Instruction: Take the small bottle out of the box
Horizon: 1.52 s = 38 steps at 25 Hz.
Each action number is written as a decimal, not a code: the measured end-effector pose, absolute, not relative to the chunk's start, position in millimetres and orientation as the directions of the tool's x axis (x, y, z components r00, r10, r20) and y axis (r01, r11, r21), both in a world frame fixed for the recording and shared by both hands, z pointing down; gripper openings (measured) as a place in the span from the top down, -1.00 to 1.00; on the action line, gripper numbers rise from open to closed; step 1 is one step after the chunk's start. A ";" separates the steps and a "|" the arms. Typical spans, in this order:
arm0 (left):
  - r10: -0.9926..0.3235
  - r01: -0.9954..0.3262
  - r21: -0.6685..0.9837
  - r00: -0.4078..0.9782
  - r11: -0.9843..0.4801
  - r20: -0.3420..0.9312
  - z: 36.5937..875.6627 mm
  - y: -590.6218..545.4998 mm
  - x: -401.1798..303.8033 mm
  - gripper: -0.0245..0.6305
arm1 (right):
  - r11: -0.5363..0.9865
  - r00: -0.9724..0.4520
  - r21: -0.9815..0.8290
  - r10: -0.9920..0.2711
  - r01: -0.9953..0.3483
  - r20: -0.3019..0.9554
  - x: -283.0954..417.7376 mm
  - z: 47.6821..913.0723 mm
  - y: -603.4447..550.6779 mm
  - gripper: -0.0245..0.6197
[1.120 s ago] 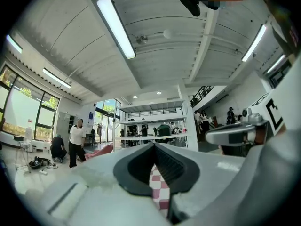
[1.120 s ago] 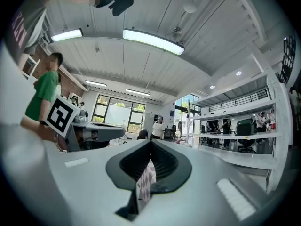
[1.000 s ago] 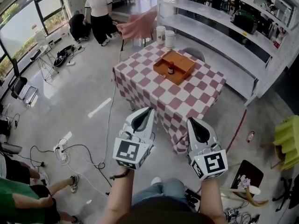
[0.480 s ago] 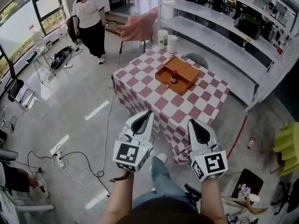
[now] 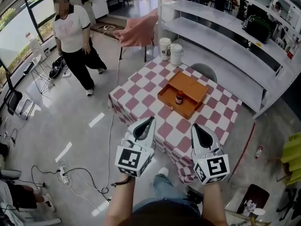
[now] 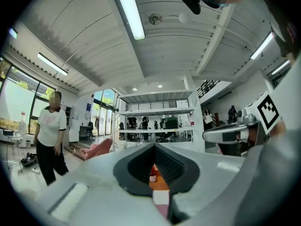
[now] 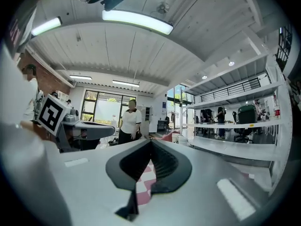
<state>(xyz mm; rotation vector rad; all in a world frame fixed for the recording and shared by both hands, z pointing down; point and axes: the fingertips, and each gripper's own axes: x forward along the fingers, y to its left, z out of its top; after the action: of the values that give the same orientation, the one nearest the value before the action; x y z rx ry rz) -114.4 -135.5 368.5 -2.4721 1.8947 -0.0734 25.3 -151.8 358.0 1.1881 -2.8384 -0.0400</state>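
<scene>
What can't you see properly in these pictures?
- Small brown bottle with red cap: label too small in the head view; the left gripper view shows only a sliver past the closed jaws.
- Orange wooden box: not visible past the jaws in the right gripper view.
- Table legs: covered by the red-and-white checked cloth, head view.

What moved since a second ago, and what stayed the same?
The table has come nearer: the wearer walked toward it. The person in the white shirt has walked across the floor too. Nothing was grabbed: left gripper and right gripper stay shut and empty, and the small bottle still stands in the box.
</scene>
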 end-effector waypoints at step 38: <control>-0.886 -0.916 0.066 0.400 -0.396 0.236 469.2 -407.9 -172.6 0.93 | 0.630 -0.586 0.009 -0.727 -0.776 0.357 -41.3 501.8 -397.0 0.45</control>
<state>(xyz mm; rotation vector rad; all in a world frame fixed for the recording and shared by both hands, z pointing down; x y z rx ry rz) -172.6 -407.9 469.2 -2.7785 1.8096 -0.2727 -41.3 -397.0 501.8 1.2061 -2.5270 0.2112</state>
